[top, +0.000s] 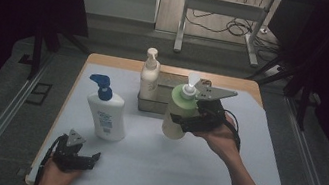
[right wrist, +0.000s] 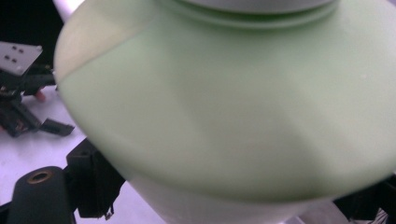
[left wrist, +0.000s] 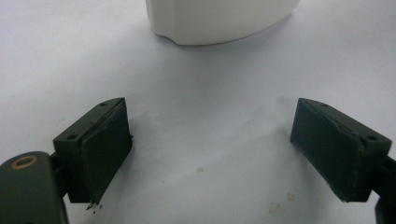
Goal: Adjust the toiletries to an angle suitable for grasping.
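Gripping a pale green plastic pump bottle with a white dispenser head [top: 179, 109], the right tool [top: 183, 121] was clamped across the bottle's body, jaws set wide on either side of it, and the bottle appeared lifted off the white-covered surface [top: 218, 182], just in front of a grey metal tray [top: 146, 103] at the far side. From the right gripper view the green shoulder [right wrist: 224, 102] sat close against the camera, with one black jaw showing low at the left edge, so the hold looked deep rather than at the tips. A slim cream pump bottle [top: 149, 75] already stood at the tray's left end. A white lotion bottle with a blue pump [top: 105, 110] stood apart on the surface, nearer the left side. The left tool [top: 85, 159] rested low by the near edge, released, jaws wide with nothing between them; its own view showed bare surface and the white bottle's base [left wrist: 219, 21] ahead. Judged step: carrying the green bottle toward the tray. To do it well, keep the bottle upright, clear the tray's near wall before moving over it, aim for the free space right of the cream bottle, and let go only once the base sits flat. Squeezing harder risks denting the soft wall.
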